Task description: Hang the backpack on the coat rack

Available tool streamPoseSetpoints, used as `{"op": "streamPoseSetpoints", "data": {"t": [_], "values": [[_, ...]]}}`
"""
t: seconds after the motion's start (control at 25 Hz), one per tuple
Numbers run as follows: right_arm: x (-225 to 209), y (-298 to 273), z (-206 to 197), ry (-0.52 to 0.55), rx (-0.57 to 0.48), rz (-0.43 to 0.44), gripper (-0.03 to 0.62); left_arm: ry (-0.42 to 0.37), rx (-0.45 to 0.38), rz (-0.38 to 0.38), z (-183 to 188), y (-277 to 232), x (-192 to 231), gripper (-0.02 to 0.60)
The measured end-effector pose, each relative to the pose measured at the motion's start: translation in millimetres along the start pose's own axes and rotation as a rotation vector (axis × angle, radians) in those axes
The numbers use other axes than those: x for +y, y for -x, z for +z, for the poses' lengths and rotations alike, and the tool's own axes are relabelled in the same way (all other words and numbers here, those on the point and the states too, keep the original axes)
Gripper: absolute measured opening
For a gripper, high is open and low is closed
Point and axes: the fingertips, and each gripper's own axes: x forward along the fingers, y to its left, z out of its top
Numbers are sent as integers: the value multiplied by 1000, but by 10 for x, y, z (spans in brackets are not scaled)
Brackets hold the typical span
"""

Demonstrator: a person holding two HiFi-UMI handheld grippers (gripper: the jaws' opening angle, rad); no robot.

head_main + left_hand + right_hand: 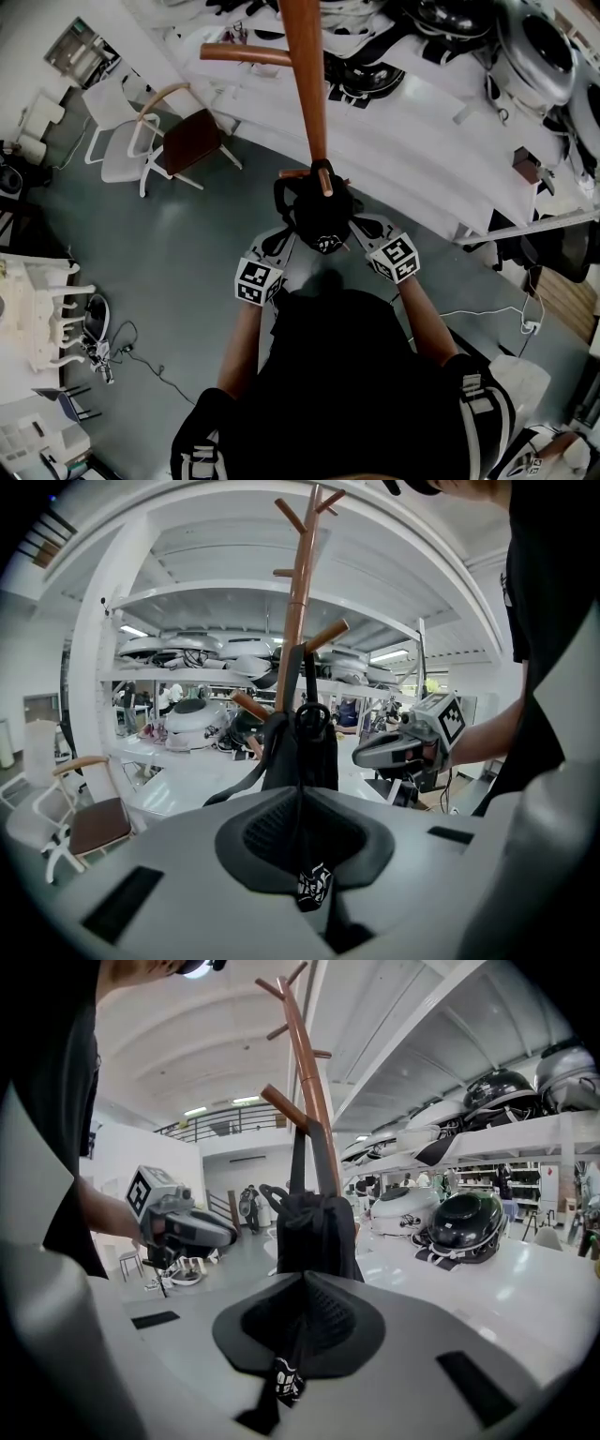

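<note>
A black backpack (319,217) hangs against the brown wooden coat rack (306,84), its top loop over a lower peg (324,182). In the left gripper view the loop rises from the backpack (302,752) to that peg (326,636) on the pole (295,621). My left gripper (284,242) is shut on a black strap with a white-printed tag (314,886). My right gripper (362,231) is shut on another strap and tag (286,1379) of the backpack (317,1227). Each gripper sees the other: right (375,753), left (223,1235).
A brown-seated chair (190,141) and a white chair (120,141) stand on the grey floor at left. White shelves (441,141) with domed black and white shells (530,47) run behind the rack. A white stand (42,309) and cables (122,356) are at lower left.
</note>
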Motion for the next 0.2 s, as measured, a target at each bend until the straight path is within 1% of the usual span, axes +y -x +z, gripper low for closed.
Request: {"op": "streamPoseSetpoints", "data": {"t": [0.2], "values": [[11, 36, -57, -3, 12, 5, 14, -1, 10, -9, -15, -7, -65, 37]]}}
